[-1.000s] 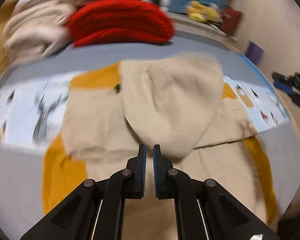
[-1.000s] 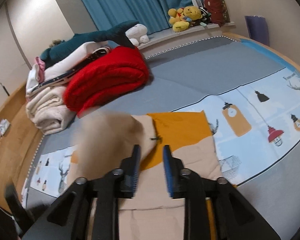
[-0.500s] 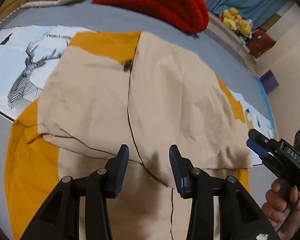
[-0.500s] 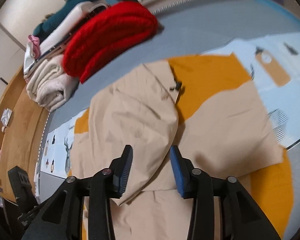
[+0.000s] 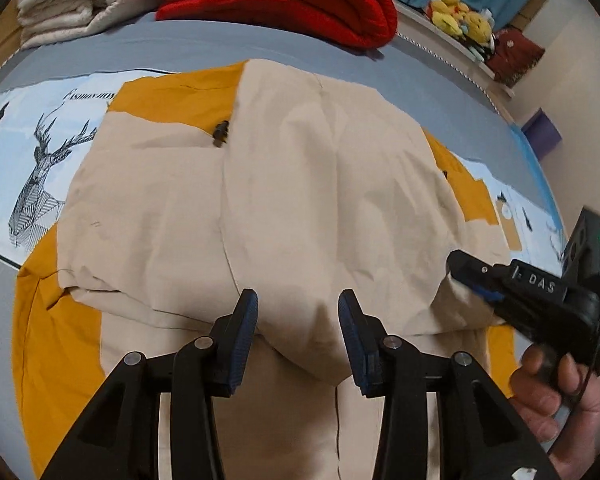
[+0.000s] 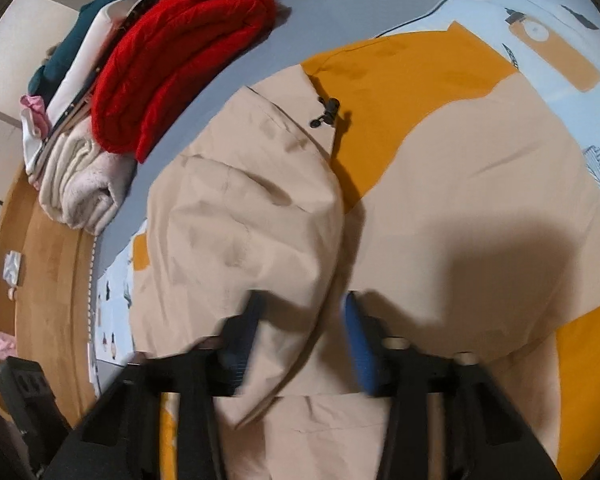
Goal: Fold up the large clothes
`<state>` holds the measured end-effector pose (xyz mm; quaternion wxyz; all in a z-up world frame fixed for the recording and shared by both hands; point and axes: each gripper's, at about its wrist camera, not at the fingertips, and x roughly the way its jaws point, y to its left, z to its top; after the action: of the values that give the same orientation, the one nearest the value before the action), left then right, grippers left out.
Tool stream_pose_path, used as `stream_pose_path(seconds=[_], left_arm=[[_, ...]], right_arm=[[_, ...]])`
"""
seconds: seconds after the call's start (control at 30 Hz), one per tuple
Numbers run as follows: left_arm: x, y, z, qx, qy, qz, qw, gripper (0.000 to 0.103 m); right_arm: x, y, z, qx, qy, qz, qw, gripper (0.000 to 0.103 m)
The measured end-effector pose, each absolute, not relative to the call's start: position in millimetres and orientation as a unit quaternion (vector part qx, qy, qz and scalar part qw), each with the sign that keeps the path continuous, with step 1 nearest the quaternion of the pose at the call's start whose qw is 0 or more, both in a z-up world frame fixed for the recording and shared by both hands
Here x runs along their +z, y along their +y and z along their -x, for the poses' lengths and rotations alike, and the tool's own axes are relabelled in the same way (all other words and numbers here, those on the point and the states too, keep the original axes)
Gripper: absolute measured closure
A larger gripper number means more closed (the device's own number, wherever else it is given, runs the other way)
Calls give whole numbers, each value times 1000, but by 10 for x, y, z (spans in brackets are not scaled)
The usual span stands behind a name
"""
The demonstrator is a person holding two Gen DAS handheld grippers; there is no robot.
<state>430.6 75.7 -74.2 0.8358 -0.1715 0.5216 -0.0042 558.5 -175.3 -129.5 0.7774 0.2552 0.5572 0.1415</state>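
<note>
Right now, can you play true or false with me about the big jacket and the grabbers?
1. The jacket is beige and orange. True.
2. The left gripper is pinching the jacket tight. False: its jaws stand apart, holding nothing.
3. A red blanket lies folded beyond the jacket. True.
4. The hood is standing straight up. False: it lies folded flat over the jacket's body.
5. The right gripper is open above the cloth. True.
6. The yellow plush toys sit on the jacket. False: they sit on a ledge far behind the bed.
</note>
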Motion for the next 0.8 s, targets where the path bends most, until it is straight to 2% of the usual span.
stream_pose_path(seconds=[0.03, 0.13, 0.23, 0.47, 0.6, 0.7, 0.73, 0.77, 0.8], left_arm=[[-751, 738, -4306, -5, 523, 165, 836, 65], [-803, 697, -4311, -7, 528, 154, 835, 65], [-915, 640, -4314, -9, 542, 147, 827, 65], [-1247, 579, -4297, 13, 603, 129, 787, 65], [-1141, 584, -4293, 11, 596, 124, 793, 65], [-1047, 617, -4275, 11, 589, 131, 797, 64], [-1008, 637, -4269, 12, 584, 133, 801, 64], [-971, 647, -4260, 15, 579, 133, 804, 64], [-960, 672, -4255, 20, 576, 133, 806, 64]], right_arm=[[-1284, -1746, -5583, 144, 554, -253, 779, 92], [-1219, -1753, -5570, 147, 543, -257, 786, 101], [-1184, -1794, -5557, 132, 537, -264, 790, 102], [-1534, -1942, -5562, 38, 603, -237, 761, 102], [-1233, -1917, -5550, 9, 548, -193, 814, 99], [-877, -1753, -5522, 44, 476, -170, 862, 93], [-787, -1638, -5515, 71, 458, -154, 872, 81], [-744, -1530, -5516, 95, 451, -142, 876, 63], [-733, -1437, -5524, 114, 448, -136, 876, 57]])
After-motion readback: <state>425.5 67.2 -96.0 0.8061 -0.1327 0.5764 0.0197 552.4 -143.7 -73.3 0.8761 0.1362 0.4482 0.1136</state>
